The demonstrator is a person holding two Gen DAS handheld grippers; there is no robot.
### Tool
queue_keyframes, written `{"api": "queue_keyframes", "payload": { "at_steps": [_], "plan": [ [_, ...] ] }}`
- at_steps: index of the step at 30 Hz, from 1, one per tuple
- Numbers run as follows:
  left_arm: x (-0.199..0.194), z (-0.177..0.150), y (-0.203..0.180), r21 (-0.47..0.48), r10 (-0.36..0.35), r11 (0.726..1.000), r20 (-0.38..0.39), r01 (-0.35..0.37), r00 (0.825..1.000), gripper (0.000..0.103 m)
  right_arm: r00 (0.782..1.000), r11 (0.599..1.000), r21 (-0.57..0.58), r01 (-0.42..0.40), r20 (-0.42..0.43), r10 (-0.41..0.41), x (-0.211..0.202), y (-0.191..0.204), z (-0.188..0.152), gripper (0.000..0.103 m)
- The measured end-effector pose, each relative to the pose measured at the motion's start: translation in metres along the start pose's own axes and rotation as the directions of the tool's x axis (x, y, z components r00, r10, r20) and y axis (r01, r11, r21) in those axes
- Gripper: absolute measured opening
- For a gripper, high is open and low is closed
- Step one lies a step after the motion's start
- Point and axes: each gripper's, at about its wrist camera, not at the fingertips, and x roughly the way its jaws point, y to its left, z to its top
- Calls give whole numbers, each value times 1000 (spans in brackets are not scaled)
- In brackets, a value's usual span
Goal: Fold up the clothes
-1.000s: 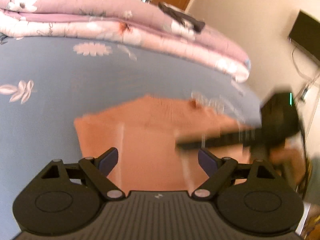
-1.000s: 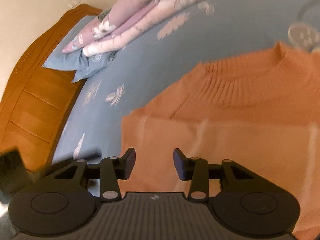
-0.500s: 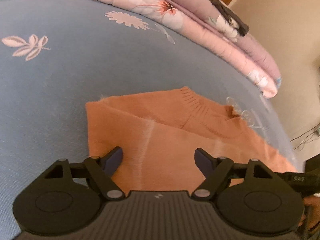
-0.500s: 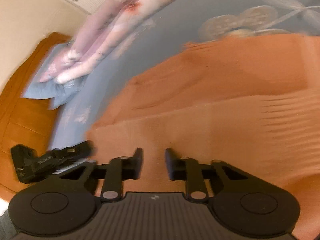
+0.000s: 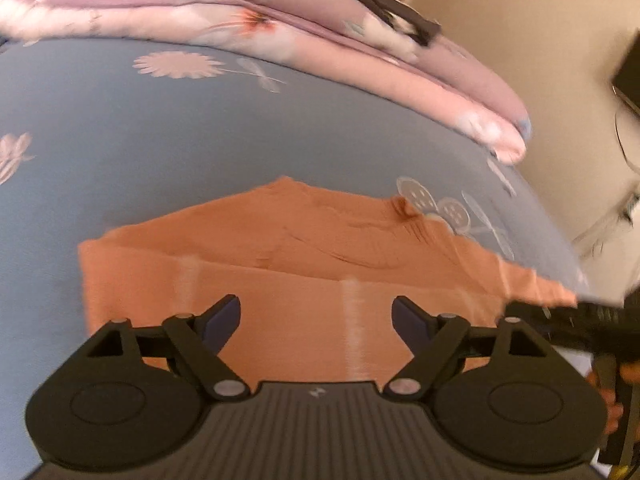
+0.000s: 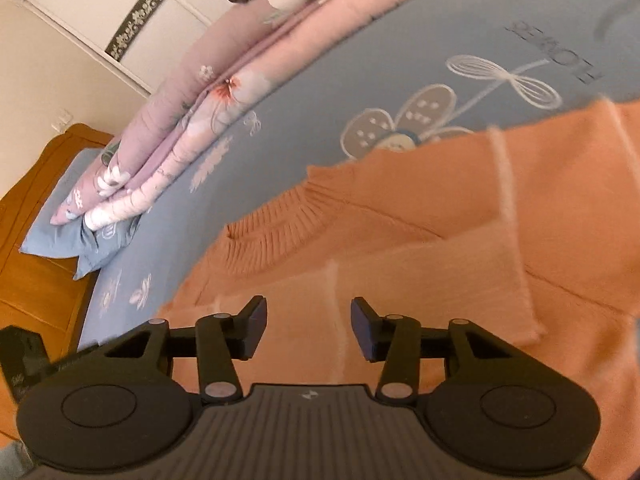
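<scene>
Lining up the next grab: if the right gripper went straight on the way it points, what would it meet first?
Most likely the orange sweater on the bed; the right gripper, jaws opening and empty, points down at its folded body below the collar. Depth is unclear.

A sweater is spread flat on the bed, its collar turned toward a folded quilt laid along the bed's far edge. A dark item is set on the quilt. Pillows are placed against the headboard.
</scene>
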Motion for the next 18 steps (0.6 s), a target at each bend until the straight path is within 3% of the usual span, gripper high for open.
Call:
{"api": "queue_keyframes", "payload": {
  "at_steps": [3, 6, 8, 10, 12, 14, 18],
  "plan": [
    [14, -3, 6, -29, 64, 998, -11, -64, 998, 82, 999, 999, 27, 36, -17, -36, 19, -10, 6, 52],
    [12, -5, 16, -43, 145, 989, 6, -144, 989, 82, 997, 997, 23, 76, 11, -77, 7, -28, 12, 49],
    [9, -5, 23, -50, 137, 989, 5, -136, 991, 82, 995, 995, 48, 91, 23, -92, -5, -43, 15, 40],
    [8, -4, 23, -30, 149, 988, 0, -148, 989, 82, 994, 992, 65, 108, 28, -110, -16, -52, 18, 40],
    [4, -2, 18, -23, 163, 986, -6, -163, 987, 82, 992, 990, 73, 124, 25, -126, -25, -51, 17, 43],
    [-4, -1, 10, -37, 147, 989, 8, -146, 989, 82, 991, 990, 60, 127, 24, -129, -29, -40, 15, 53],
    [-22, -13, -15, -13, 65, 998, 50, -64, 997, 82, 999, 998, 52, 37, -16, -36, -22, -19, 1, 54]
  ]
}}
